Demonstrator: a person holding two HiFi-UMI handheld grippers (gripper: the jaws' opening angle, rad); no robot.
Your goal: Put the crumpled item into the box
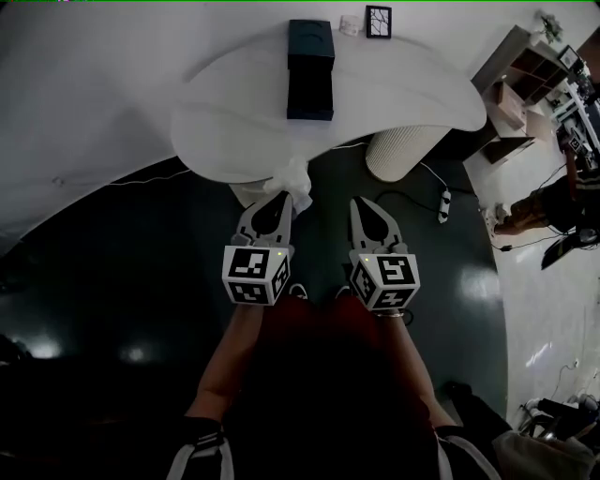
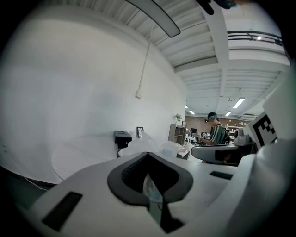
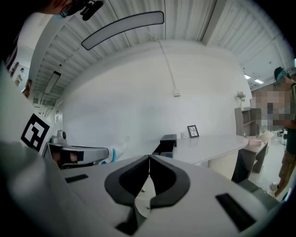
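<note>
A dark open box [image 1: 309, 70] stands at the far side of the white table [image 1: 234, 103]. My left gripper [image 1: 284, 197] hovers at the table's near edge, shut on a crumpled white plastic item [image 1: 294, 177] that bulges past its tips. In the left gripper view the crumpled item [image 2: 144, 144] fills the space just beyond the jaws of the left gripper [image 2: 148, 156], with the box [image 2: 122, 137] farther off. My right gripper [image 1: 368, 208] is beside it, shut with nothing in it. The right gripper view shows the right gripper [image 3: 149, 158] with jaws together, the box [image 3: 165, 142] and the crumpled item [image 3: 116, 149].
A small framed picture [image 1: 379, 22] stands behind the box. Under the table is a white ribbed pedestal [image 1: 403, 150], and a power strip [image 1: 444, 204] lies on the dark floor. A person [image 1: 553, 202] and shelves [image 1: 525, 75] are at the right.
</note>
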